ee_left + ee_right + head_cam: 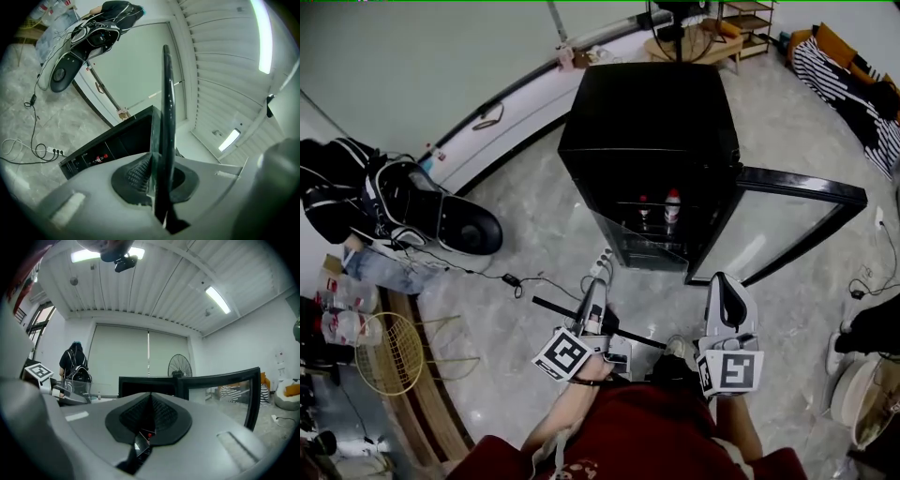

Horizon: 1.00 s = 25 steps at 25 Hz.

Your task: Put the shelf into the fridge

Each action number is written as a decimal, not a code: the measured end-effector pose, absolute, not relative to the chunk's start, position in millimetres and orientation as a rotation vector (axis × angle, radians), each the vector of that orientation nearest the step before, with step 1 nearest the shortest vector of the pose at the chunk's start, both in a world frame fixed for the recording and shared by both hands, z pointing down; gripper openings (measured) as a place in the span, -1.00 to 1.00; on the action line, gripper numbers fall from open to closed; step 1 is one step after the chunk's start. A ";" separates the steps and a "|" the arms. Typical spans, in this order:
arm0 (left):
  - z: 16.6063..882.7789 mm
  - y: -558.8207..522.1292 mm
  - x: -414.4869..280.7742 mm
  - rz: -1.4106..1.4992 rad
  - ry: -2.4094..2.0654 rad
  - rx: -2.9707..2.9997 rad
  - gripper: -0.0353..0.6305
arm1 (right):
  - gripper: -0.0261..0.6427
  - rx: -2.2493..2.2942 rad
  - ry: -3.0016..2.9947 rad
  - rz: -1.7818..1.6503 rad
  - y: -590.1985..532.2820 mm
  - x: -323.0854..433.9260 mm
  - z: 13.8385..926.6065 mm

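The left claw (pixel 159 176) is clamping the shelf (pixel 167 112) edge-on, holding it above the floor, short of the open fridge (pixel 649 131). The right claw (pixel 150 414) is closed and empty. The next move is probably levelling the shelf toward the opening.

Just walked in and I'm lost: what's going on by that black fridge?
A person stands facing the black fridge, whose door is open. The left gripper is clamped on the shelf, a glass panel with a dark edge; the right gripper is shut and empty. The shelf is not in the fridge yet.
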<state>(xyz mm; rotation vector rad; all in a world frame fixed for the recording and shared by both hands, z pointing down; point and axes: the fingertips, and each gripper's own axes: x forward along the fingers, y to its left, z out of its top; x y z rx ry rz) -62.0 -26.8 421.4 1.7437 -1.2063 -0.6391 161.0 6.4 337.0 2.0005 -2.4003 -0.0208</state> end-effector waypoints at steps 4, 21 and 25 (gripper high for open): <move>428.1 -30.1 -41.1 -0.676 -1.240 1.682 -0.84 | -0.92 1.944 -2.464 -0.014 -7.6 180.3 343.0; 473.1 -101.1 -26.1 -1.012 -1.085 1.489 -0.84 | -0.92 1.723 -2.539 -0.002 -55.0 166.4 372.4; 488.7 -123.8 -23.9 -1.074 -1.030 1.421 -0.84 | -0.92 1.677 -2.528 -0.036 -61.8 160.7 373.7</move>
